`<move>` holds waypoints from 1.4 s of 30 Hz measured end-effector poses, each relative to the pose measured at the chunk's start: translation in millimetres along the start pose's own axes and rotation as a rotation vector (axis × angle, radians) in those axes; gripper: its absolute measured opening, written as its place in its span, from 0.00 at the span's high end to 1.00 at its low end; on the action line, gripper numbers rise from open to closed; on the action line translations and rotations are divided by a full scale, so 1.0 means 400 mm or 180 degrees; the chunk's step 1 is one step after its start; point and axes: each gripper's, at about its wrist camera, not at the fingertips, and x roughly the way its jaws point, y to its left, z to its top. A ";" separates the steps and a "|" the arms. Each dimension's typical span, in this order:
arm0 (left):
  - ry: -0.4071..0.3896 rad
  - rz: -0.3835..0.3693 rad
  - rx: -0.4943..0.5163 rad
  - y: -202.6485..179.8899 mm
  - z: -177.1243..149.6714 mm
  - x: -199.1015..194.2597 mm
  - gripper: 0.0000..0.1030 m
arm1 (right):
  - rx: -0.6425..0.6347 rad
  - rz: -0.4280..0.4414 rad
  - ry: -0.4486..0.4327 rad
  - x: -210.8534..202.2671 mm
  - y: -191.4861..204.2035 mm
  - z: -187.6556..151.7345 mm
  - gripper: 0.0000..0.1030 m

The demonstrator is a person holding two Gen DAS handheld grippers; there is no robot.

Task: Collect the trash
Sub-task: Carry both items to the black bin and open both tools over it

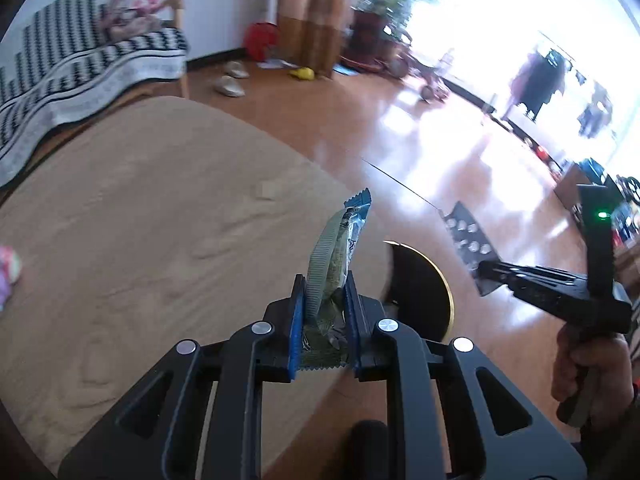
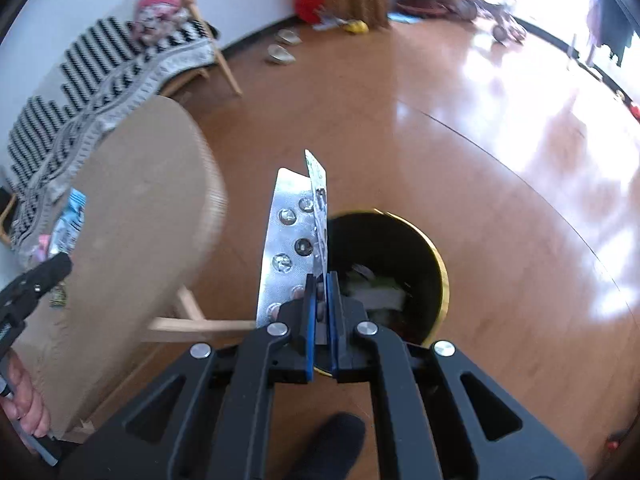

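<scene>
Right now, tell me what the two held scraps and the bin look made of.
Blister pack: shiny embossed foil with clear plastic bubbles. Snack wrapper: thin glossy plastic film, crimped serrated ends. Bin: black, gold rim, probably metal or plastic.

The silvery foil blister pack (image 2: 286, 240) looks embossed and shiny; the orange-brown wooden floor (image 2: 500, 208) is glossy; the tan bench (image 1: 140, 220) is matt.

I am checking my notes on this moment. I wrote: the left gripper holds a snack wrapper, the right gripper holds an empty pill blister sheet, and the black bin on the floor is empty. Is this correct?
Not quite. The bin is not empty: the right wrist view shows pale trash already lying inside it. The rest stands: the left gripper holds the snack wrapper, and the right gripper holds the blister sheet.
</scene>
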 end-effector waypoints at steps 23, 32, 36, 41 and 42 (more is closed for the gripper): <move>0.0234 -0.0251 0.0217 -0.125 0.033 0.169 0.83 | 0.0303 0.0002 0.0039 0.022 -0.086 -0.003 0.50; 0.0298 -0.0345 0.0272 -0.153 0.028 0.209 0.83 | 0.0503 -0.0062 -0.0273 -0.038 -0.117 0.012 0.33; 0.0343 -0.0406 0.0341 -0.178 0.025 0.239 0.83 | 0.0630 -0.0118 -0.0392 -0.060 -0.144 0.012 0.31; 0.0343 -0.0506 0.0439 -0.215 0.017 0.268 0.79 | 0.0749 -0.0191 -0.0471 -0.071 -0.180 0.011 0.30; 0.0357 -0.0513 0.0445 -0.221 0.016 0.274 0.76 | 0.0781 -0.0198 -0.0491 -0.074 -0.186 0.012 0.29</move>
